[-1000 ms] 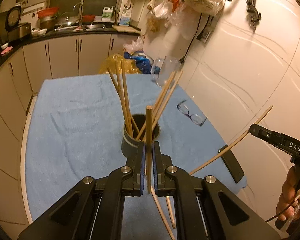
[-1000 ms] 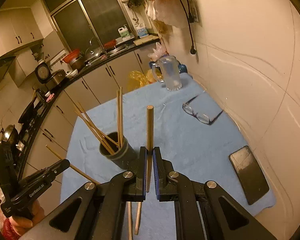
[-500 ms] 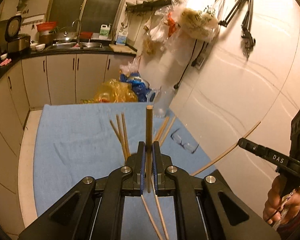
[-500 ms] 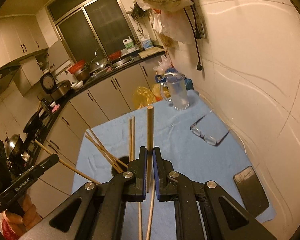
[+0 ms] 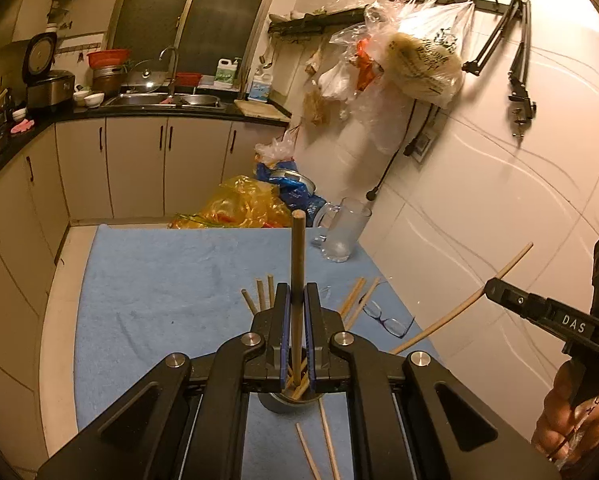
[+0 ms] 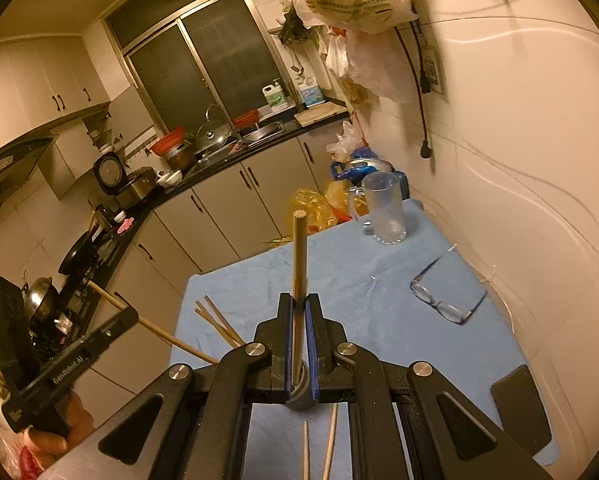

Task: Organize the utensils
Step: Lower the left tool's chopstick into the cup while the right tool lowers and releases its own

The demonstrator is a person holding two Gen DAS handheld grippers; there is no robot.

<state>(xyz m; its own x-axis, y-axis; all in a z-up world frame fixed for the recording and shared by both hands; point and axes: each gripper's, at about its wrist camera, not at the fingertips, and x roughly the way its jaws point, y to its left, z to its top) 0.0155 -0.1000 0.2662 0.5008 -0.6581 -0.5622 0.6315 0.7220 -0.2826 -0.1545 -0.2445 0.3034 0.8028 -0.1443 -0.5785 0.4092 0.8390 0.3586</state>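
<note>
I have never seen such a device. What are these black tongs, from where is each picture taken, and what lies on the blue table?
No robot is here: a person holds one pair of hand tongs in each hand. Each picture comes from a wide-angle camera on one pair, looking along its fingers.

In the left view, the left tongs are shut on a chopstick; the right tongs appear at the side. In the right view, the right tongs are shut on another chopstick.

On the blue cloth stand a grey cup with more chopsticks, a glass mug, eyeglasses and a black phone. Loose chopsticks lie near the cup.
</note>
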